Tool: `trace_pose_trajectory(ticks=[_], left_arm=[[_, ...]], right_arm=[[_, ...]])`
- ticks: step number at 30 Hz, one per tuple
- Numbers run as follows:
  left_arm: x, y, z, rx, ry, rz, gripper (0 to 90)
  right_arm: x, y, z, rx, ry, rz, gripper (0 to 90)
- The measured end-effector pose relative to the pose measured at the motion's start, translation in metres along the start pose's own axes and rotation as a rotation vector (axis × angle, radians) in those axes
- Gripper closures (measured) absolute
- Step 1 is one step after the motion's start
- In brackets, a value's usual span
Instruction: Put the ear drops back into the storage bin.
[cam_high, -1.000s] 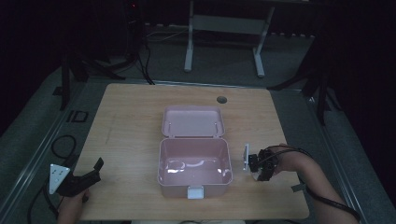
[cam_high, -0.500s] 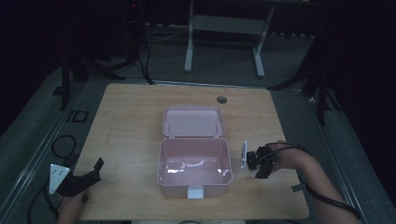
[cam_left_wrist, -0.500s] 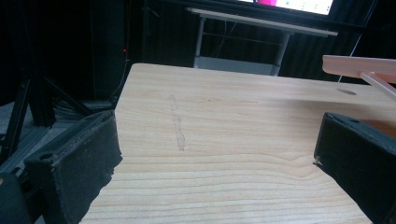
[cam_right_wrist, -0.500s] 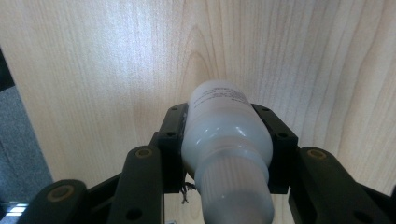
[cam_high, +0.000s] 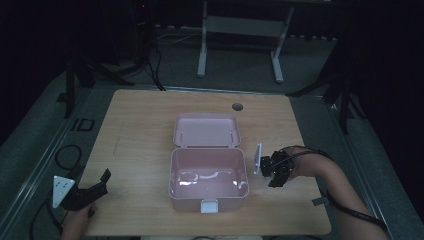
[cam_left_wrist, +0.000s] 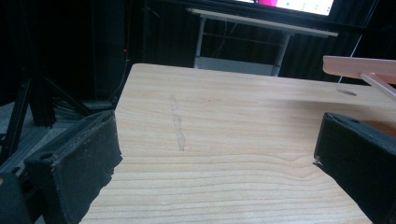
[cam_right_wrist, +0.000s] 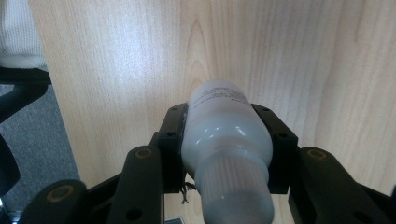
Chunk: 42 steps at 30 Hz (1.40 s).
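A white plastic bottle (cam_right_wrist: 224, 130) with a ribbed cap lies lengthwise between my right gripper's (cam_right_wrist: 226, 119) black pads, which are shut on its body above the wooden table. In the high view my right gripper (cam_high: 272, 169) hovers just right of an open pink box (cam_high: 208, 192). The box's lid (cam_high: 206, 131) lies flat behind it, and the inside looks bare apart from glare. My left gripper (cam_high: 100, 185) rests at the table's front left, open, with bare wood between its pads (cam_left_wrist: 79, 163).
The wooden table (cam_high: 140, 135) has a round cable hole (cam_high: 237, 106) near its back edge. The pink lid's edge (cam_left_wrist: 359, 65) crosses the top right of the left gripper view. A metal desk frame (cam_high: 240, 30) stands on the floor behind the table.
My right gripper has lifted a little off the table with the bottle in it. The left gripper and the box have stayed put.
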<state>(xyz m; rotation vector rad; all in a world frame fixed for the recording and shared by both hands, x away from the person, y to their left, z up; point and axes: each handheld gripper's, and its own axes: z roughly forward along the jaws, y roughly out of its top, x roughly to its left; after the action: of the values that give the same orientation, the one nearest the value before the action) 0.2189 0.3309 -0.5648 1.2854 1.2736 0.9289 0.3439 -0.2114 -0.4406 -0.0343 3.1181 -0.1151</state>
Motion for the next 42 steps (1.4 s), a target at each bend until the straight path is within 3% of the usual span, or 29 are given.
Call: trace_pose_trajectory(ticks=[31, 42], left_arm=[[0.0, 0.0, 0.0, 0.0, -0.001, 0.001, 0.5], [0.0, 0.0, 0.0, 0.0, -0.002, 0.002, 0.5]], right_arm=[[0.007, 0.037, -0.073, -0.027, -0.02, -0.033, 59.5], [0.01, 0.057, -0.083, -0.042, -0.016, -0.069, 59.5]])
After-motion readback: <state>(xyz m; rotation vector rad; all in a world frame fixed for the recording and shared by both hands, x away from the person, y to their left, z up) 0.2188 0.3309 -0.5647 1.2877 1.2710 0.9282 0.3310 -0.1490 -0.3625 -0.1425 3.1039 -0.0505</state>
